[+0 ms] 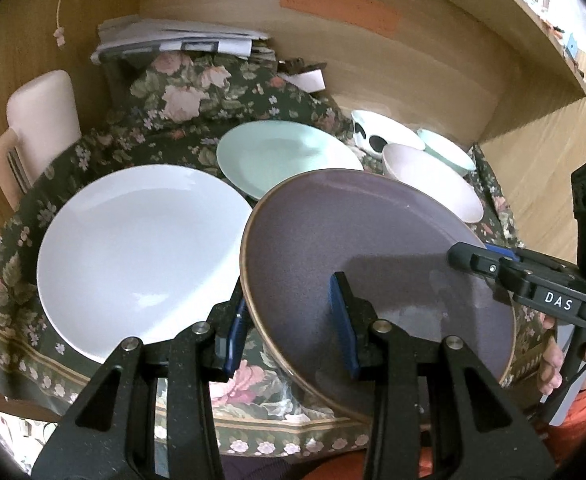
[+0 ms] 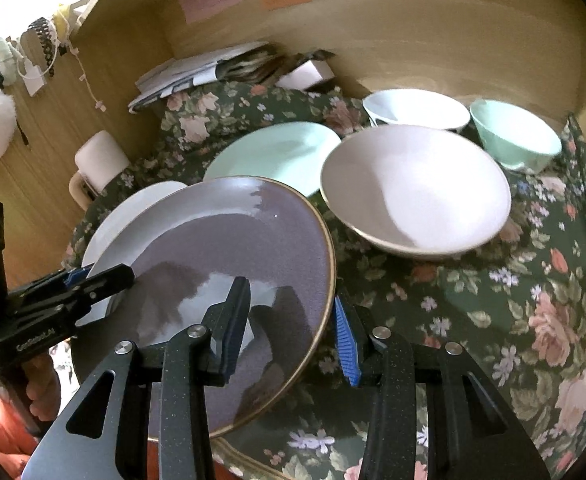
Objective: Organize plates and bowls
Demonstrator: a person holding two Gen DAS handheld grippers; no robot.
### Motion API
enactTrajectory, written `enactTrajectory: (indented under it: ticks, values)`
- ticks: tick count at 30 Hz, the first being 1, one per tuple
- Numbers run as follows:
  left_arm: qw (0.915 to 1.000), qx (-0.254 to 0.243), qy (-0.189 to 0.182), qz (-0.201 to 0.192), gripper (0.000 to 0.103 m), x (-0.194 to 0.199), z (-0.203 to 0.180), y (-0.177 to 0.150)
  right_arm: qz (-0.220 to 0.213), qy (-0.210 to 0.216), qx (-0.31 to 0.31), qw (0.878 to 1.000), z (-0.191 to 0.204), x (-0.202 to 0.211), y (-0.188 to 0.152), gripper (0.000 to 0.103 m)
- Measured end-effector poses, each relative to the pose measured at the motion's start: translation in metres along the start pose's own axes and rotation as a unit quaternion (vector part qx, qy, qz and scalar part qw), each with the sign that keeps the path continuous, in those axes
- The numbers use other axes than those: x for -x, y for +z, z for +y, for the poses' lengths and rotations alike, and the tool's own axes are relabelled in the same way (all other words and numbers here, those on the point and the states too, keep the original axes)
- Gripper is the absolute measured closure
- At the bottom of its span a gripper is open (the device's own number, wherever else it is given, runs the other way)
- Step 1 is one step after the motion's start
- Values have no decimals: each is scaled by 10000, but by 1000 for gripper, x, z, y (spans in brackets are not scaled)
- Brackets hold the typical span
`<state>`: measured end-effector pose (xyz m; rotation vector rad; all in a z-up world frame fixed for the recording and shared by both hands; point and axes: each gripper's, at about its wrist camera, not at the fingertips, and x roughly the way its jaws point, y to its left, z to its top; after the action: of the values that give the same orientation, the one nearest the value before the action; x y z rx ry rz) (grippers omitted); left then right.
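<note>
While gripped, purple plate bare

Purple plate, white plate, mint plate, dark green floral tablecloth

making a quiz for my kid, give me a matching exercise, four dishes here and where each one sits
Things:
1. purple plate
2. white plate
3. green plate
4. spotted bowl

Places:
a. flat on the cloth, left of the purple plate
b. at the back, beside the green bowl
c. behind the white and purple plates
d. tilted, rim between both tongs

Pairs: 1-d, 2-a, 3-c, 4-b
</note>
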<state>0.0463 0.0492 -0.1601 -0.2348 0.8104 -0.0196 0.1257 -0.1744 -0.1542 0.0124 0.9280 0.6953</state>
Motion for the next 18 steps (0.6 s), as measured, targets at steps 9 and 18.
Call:
enactTrajectory:
  ticks: [9,18]
  values:
    - [9996,-95,-69,253,65,-22,-8,-5,160,-87,-258,9995,-18,-7,-12,66]
    - [9988,-164,-148,442,65,-44,-14,-5,299,-234,-416,9984,-33,-16,-19,66]
